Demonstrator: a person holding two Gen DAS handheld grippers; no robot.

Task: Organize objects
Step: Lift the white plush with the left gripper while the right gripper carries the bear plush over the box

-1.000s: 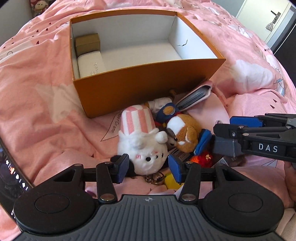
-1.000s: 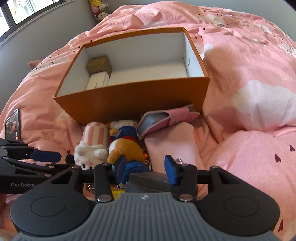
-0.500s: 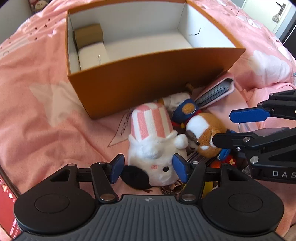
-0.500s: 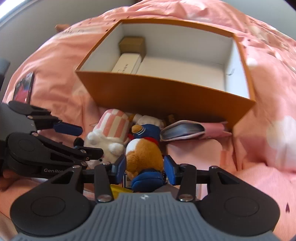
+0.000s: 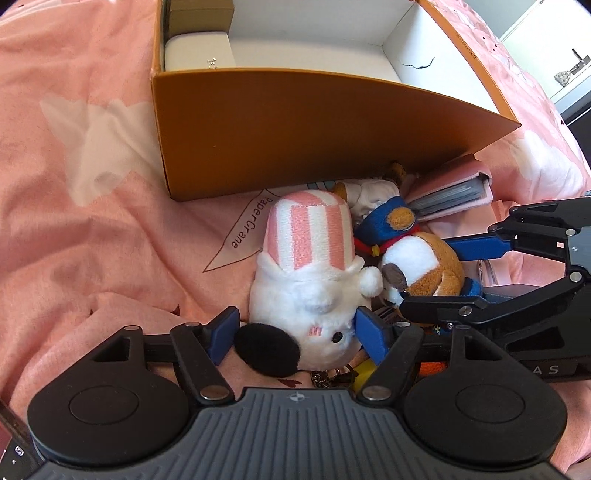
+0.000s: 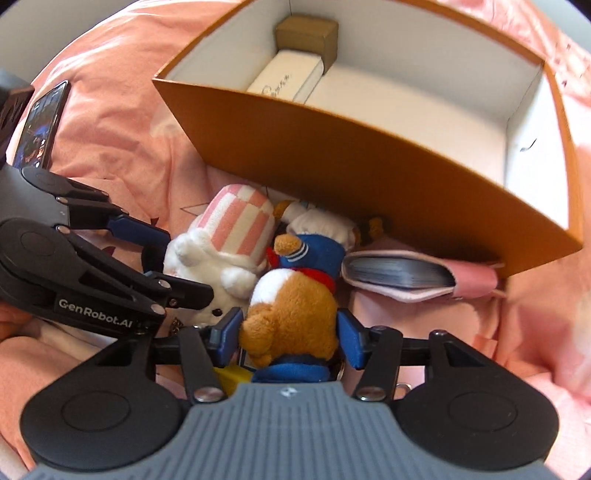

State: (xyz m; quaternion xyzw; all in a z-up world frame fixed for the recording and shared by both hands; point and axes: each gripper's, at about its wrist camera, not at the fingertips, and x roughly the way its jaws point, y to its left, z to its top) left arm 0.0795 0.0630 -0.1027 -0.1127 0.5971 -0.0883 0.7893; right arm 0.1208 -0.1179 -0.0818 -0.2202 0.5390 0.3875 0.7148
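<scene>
Left gripper (image 5: 297,334) jaws had just been opening; wide apart around the white plush (image 5: 306,295), pads not pressing. Right gripper (image 6: 290,336) jaws had also been opening, straddling the brown dog plush (image 6: 291,314), not clamped. Both plushes lay on the pink bedding (image 5: 92,221) beside the orange box (image 5: 295,129).

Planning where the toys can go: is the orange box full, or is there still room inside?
Mostly empty. The orange cardboard box holds only a white case and a small brown box at one end; the rest is bare white floor.

A yellow thing (image 5: 360,373) lies mostly hidden beneath the plush toys (image 5: 310,295), unidentifiable.
</scene>
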